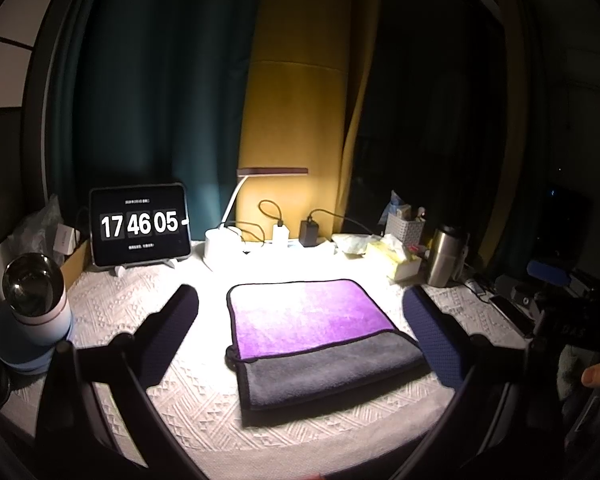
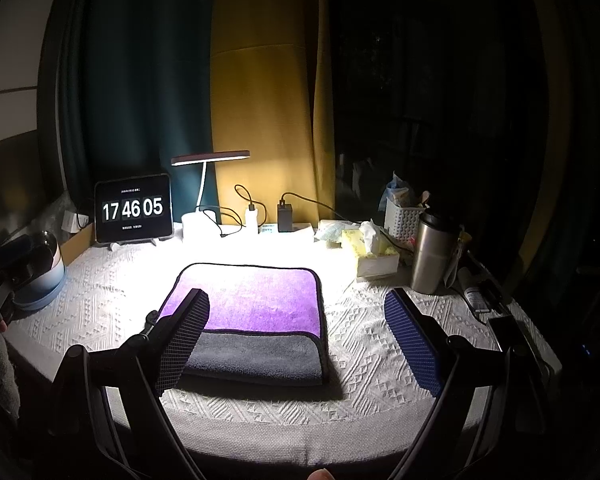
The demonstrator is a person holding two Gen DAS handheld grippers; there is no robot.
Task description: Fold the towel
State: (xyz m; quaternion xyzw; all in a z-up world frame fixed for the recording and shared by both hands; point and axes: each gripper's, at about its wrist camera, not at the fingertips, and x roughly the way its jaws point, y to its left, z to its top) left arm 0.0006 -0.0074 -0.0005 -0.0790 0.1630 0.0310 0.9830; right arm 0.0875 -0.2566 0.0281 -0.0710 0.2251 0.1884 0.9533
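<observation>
The white basket (image 2: pixel 404 218) holds items too dim to identify; the folded towel (image 1: pixel 320 340) lies free, both the left gripper (image 1: pixel 304 336) and right gripper (image 2: pixel 300 336) spread wide, grasping nothing.

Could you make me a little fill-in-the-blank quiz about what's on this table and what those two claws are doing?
1. The towel lies folded on the table, purple on top with a ___ flap over its near part.
2. The tablet shows the time 17 46 ___.
3. The left claw and the right claw both have their jaws ___, holding nothing.
4. The lit desk lamp stands ___ the towel.

Missing words: grey; 05; open; behind
</observation>
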